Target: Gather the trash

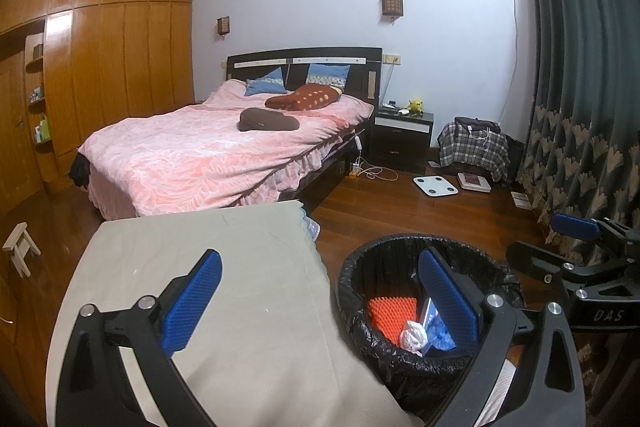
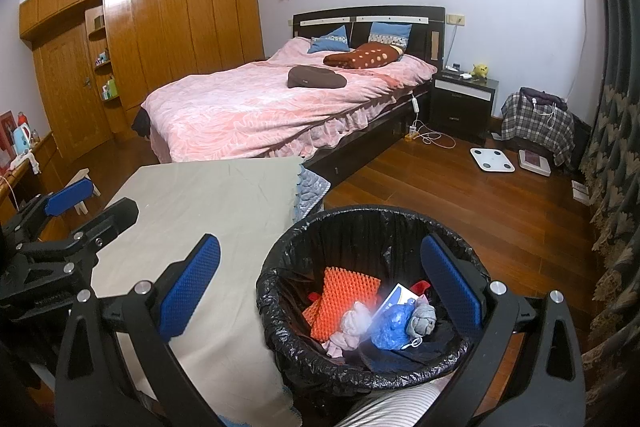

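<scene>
Left wrist view, left to right: a cloth-covered surface fills the lower left of the frame and shows no loose item on the part in view; the left hand-held gripper hangs with its blue pads spread wide and nothing between them, one pad over the cloth, the other over the mouth of the bin at lower centre-right. The bin, lined with a black bag, holds an orange mesh sheet, a white wad and a blue wrapper. At the right edge the right hand-held gripper appears from the side; it carries nothing visible. Right wrist view, left to right: the left hand-held gripper shows at the left edge, then the cloth surface, then the right hand-held gripper, jaws apart and empty, straddling the bin's near rim. Here the trash lies in the bin at lower centre: the orange mesh sheet, pale crumpled wads, a white-and-blue card, the blue wrapper and a grey wad. Judged progress: collection appears largely or wholly done, since several pieces sit in the bin and none is seen on the surface. Items on the floor at upper right, a white scale among them, do not read as trash. Whether pieces remain outside both frames cannot be told.
</scene>
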{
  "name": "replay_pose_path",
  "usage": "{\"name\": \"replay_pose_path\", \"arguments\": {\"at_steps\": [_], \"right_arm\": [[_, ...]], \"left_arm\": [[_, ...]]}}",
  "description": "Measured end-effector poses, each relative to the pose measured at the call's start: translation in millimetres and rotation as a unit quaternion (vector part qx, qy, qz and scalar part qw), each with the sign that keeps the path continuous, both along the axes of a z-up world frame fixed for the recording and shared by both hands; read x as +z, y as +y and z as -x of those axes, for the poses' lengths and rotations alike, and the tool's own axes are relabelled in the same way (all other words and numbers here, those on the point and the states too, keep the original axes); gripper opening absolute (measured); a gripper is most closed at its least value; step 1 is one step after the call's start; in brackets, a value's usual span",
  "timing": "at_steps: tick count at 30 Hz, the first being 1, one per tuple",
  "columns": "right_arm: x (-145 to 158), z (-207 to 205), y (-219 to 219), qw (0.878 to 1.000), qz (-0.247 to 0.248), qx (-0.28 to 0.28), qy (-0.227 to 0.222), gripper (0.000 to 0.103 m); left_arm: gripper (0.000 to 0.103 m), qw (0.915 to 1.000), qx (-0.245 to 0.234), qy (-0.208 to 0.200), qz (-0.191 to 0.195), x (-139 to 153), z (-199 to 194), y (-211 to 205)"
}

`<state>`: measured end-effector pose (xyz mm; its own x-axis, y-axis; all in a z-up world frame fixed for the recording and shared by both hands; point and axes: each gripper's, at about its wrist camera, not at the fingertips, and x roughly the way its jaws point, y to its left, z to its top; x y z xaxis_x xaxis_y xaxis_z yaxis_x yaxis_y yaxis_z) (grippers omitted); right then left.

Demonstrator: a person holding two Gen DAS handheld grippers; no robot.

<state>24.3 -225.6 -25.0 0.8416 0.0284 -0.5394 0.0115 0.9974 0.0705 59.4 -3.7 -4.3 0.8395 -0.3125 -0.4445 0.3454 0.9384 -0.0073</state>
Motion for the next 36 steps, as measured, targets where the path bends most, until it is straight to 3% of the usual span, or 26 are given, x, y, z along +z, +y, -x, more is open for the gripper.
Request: {"name": "replay_pose_path", "arguments": {"at_steps": [36], "right_arm": [[9,-1,13,1.0,0.014,0.016,-0.006,0.098]], "left_arm": [[0.097,0.9995,0.028,-0.007,0.012,13,8,12]]}}
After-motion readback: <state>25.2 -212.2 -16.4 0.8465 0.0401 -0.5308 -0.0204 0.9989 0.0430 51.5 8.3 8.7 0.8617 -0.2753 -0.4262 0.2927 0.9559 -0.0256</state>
